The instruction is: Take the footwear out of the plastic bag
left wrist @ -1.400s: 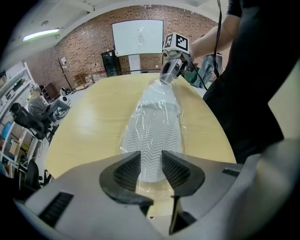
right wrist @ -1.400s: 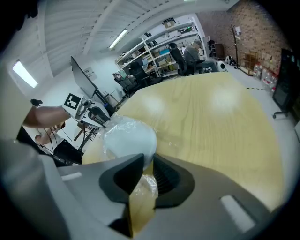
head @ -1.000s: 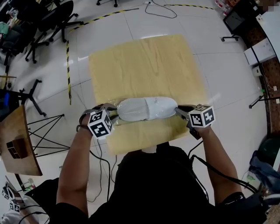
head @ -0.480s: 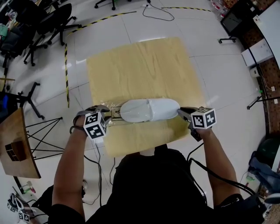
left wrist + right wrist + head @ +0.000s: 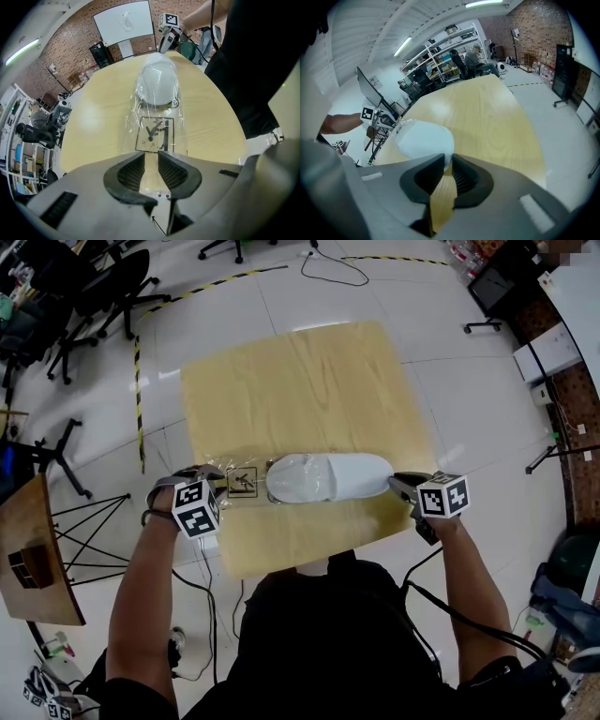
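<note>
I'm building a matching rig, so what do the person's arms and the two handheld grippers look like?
The left gripper and right gripper have grey bodies with black ribbed tongs, and each carries a white cube printed with black square markers. Black cables trail from both. The person wears a black top, forearms bare. The left tongs are closing, with the clear bag edge between them.

Brick wall (image 5: 534, 23), white tiled floor (image 5: 469, 390)
</note>
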Tool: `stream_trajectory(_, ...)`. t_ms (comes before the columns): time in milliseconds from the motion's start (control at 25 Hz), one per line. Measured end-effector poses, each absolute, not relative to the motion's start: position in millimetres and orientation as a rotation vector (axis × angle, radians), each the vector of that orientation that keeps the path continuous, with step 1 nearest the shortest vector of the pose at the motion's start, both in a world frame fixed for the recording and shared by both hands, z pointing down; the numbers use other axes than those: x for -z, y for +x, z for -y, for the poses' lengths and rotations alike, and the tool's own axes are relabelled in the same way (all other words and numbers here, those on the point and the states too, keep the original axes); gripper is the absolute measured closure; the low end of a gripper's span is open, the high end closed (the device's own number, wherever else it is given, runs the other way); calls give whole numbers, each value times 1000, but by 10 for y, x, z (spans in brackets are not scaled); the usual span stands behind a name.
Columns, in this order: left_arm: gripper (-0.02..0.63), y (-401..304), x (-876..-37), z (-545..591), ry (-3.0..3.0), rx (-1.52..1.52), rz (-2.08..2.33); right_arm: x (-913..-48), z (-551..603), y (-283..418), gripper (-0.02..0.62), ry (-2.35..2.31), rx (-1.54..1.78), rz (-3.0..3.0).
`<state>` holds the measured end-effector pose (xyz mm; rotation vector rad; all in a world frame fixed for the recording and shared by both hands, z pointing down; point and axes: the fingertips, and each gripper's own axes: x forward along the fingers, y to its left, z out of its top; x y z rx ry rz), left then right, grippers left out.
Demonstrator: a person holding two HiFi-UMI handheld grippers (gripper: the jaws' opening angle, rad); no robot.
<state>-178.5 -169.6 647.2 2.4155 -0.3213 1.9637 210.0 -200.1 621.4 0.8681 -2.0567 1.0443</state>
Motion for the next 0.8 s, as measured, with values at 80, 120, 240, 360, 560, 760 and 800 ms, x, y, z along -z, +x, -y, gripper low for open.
stream_trajectory(80,511,-1807,-6472,1706,2409,-1969,322,-6214,1992,2156,541,874,-1045,2049)
stream_trajectory(120,512,-1824,-6477,1716,2405,-1970,324,-6214,1998,2182,541,878,-1044,2046)
stream_trajectory(240,514,-1899,-6492,1731,2386,-1973,334,-6221,2002,2238,541,888,-1047,2037)
stream_trajectory(360,517,-1961,-6525,1728,2368,-1982,344,-6235,1980,2295,541,890,-1054,2034)
stream_trajectory(560,525,-2074,-6562,1715,2339,-2001,354,-6238,1939,2371,541,881,-1037,2035)
stream_trajectory(760,529,-2190,-6569,1711,2318,-2009,369,-6237,1917,2396,541,860,-1002,2041)
stream_trajectory(800,531,-2207,-6573,1709,2313,-2012,374,-6238,1910,2406,541,854,-1001,2042)
